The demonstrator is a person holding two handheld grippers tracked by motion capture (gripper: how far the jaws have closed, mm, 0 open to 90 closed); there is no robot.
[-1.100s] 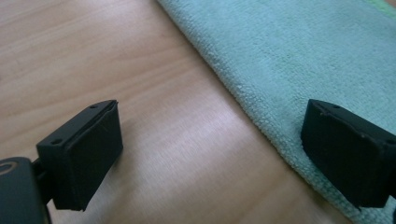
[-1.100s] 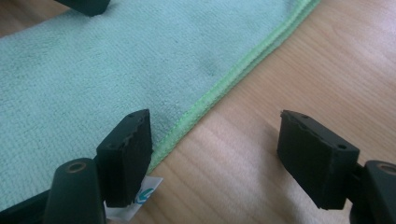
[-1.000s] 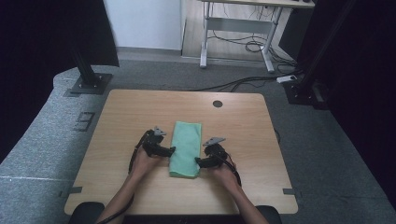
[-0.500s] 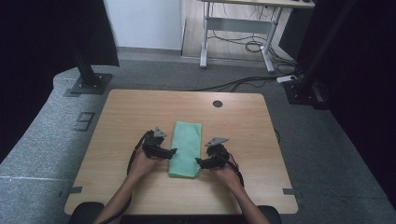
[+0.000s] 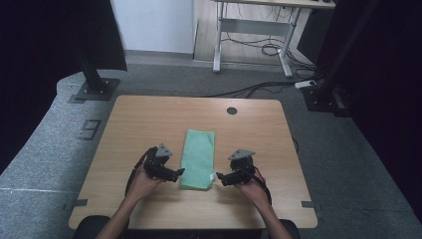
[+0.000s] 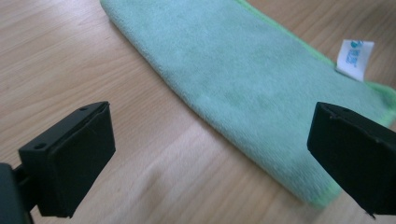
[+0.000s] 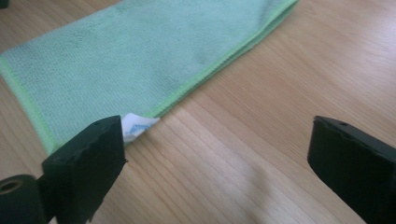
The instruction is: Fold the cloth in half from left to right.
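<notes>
cloth: green cloth (image 5: pixel 198 158), folded into a narrow strip, lying flat on the table (image 5: pixel 149 119); nothing else on the wood near it.
long axis: runs away from the person, near short end between the two hands, far end well beyond both tongs.
left tongs: left tongs (image 5: pixel 177 173) just beside the near left corner of the cloth, tips pointing at it. Jaws wide apart, nothing between them; they have just been opening a little further. In the left gripper view the cloth (image 6: pixel 243 79) lies ahead and to the right of the gap, apart from both pads.
right tongs: right tongs (image 5: pixel 220 177) just beside the near right corner. Jaws wide apart, having just been opening; no cloth between them. In the right gripper view the cloth (image 7: pixel 140 56) lies ahead and to the left.
label tag: white tag (image 5: pixel 212 175) sticks out at the near right corner, next to the right tongs; in the right gripper view the tag (image 7: pixel 137 126) peeks out at the left jaw. Touching or not: cannot tell.
nearer hand: about equal, one corner each.
judgement: both corners released. If another fold follows, each pair of tongs must close inward on its own near corner, then carry it along the long axis.
</notes>
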